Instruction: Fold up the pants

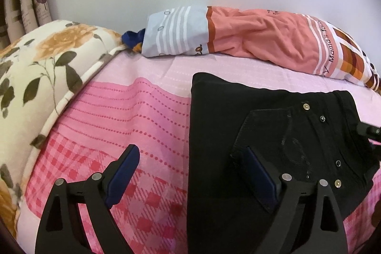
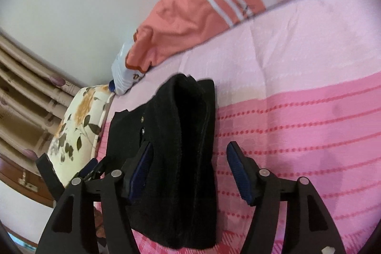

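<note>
The black pants [image 1: 238, 125] lie folded into a compact bundle on the pink bedsheet [image 1: 133, 116], with the buttoned waistband to the right. My left gripper [image 1: 190, 154] is open and empty, its left finger over the sheet and its right finger over the pants. In the right wrist view the pants [image 2: 185, 158] lie between the wide-open fingers of my right gripper [image 2: 190, 151], which holds nothing. The left gripper [image 2: 90, 166] shows beyond the pants at the left. Part of the right gripper [image 1: 369, 132] shows at the left wrist view's right edge.
A salmon and striped pillow [image 1: 250, 39] lies along the white wall at the back. A floral quilt [image 1: 35, 68] sits at the left of the bed. Curtains [image 2: 21, 87] hang beyond it. The pillow also shows in the right wrist view [image 2: 190, 16].
</note>
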{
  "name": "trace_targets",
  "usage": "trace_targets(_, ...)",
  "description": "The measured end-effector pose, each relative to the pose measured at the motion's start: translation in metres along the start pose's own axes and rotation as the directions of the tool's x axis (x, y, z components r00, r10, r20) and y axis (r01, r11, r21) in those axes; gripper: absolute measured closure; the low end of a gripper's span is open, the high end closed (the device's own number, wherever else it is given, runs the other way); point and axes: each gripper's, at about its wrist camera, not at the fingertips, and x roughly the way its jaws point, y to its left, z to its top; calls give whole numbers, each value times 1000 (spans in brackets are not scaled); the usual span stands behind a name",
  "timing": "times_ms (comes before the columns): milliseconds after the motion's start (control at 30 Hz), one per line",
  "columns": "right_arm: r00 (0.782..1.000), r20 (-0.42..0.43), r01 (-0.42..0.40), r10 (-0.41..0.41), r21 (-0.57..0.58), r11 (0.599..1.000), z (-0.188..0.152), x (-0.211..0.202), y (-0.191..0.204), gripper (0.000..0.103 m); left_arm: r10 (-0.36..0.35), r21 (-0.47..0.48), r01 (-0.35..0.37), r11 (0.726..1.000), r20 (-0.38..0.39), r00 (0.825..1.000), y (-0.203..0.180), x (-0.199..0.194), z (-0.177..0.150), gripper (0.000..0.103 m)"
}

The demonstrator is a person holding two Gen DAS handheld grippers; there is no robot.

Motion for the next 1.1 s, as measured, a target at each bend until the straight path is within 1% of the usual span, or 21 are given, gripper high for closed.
trace_targets(33, 1000, 16, 12, -12, -20, 1000, -2, -6, 5, 41, 0, 3, 0, 1000, 3, 1000, 0, -2, 0, 14)
trace_targets(100, 998, 46, 39, -35, -74, 996, -7, -17, 19, 36, -8, -1, 8, 1000, 9, 1000, -1, -6, 0, 14)
trace_targets(167, 996, 59, 69, -62, -134, 989, -13, -22, 35, 27, -13, -10, 13, 1000, 18, 1000, -1, -10, 1, 14)
trace_targets(200, 995, 66, 88, -79, -164, 983, -17, -24, 42, 26, -13, -14, 13, 1000, 23, 1000, -1, -11, 1, 14)
trace_targets(267, 993, 72, 109, -95, -226, 968, -28, -26, 58, 20, -19, -25, 20, 999, 41, 999, 0, -17, 0, 14)
trace_targets(367, 985, 96, 165, -141, -308, 937, -45, -26, 79, 16, -30, -38, 33, 999, 72, 997, -1, -27, 0, 14)
trace_targets(467, 982, 106, 185, -157, -357, 916, -57, -27, 95, 13, -47, -44, 52, 998, 105, 993, -1, -36, -2, 14)
trace_targets(500, 979, 119, 201, -168, -365, 909, -62, -28, 99, 13, -62, -45, 67, 997, 115, 991, -2, -39, -3, 14)
trace_targets(533, 976, 129, 210, -173, -372, 904, -65, -30, 103, 9, -68, -48, 74, 996, 122, 990, -1, -42, -4, 14)
trace_targets(567, 974, 139, 219, -178, -377, 900, -67, -32, 106, 7, -67, -53, 74, 996, 129, 989, -1, -44, -4, 14)
trace_targets(633, 966, 167, 248, -197, -384, 890, -73, -37, 112, 6, -61, -63, 71, 996, 140, 988, -1, -52, -6, 14)
trace_targets(667, 962, 179, 262, -207, -384, 886, -74, -38, 114, 4, -57, -67, 68, 995, 146, 988, 0, -55, -6, 14)
trace_targets(733, 947, 214, 308, -241, -379, 873, -77, -42, 119, 2, -46, -75, 59, 995, 162, 986, 0, -64, -8, 14)
trace_targets(800, 930, 246, 352, -274, -370, 860, -81, -48, 123, 2, -35, -77, 50, 996, 183, 982, -1, -74, -9, 14)
trace_targets(933, 903, 298, 406, -311, -350, 844, -87, -59, 130, 1, -1, -72, 18, 997, 225, 974, -5, -97, -10, 14)
trace_targets(1000, 897, 312, 414, -314, -340, 844, -88, -64, 132, 1, 7, -59, 7, 998, 237, 971, -8, -108, -10, 12)
trace_targets(1033, 896, 316, 412, -310, -337, 847, -89, -67, 133, 1, 23, -47, -11, 999, 252, 968, -12, -116, -10, 12)
trace_targets(1100, 892, 325, 417, -314, -327, 848, -90, -72, 134, 1, 28, -32, -20, 999, 277, 961, -15, -128, -11, 10)
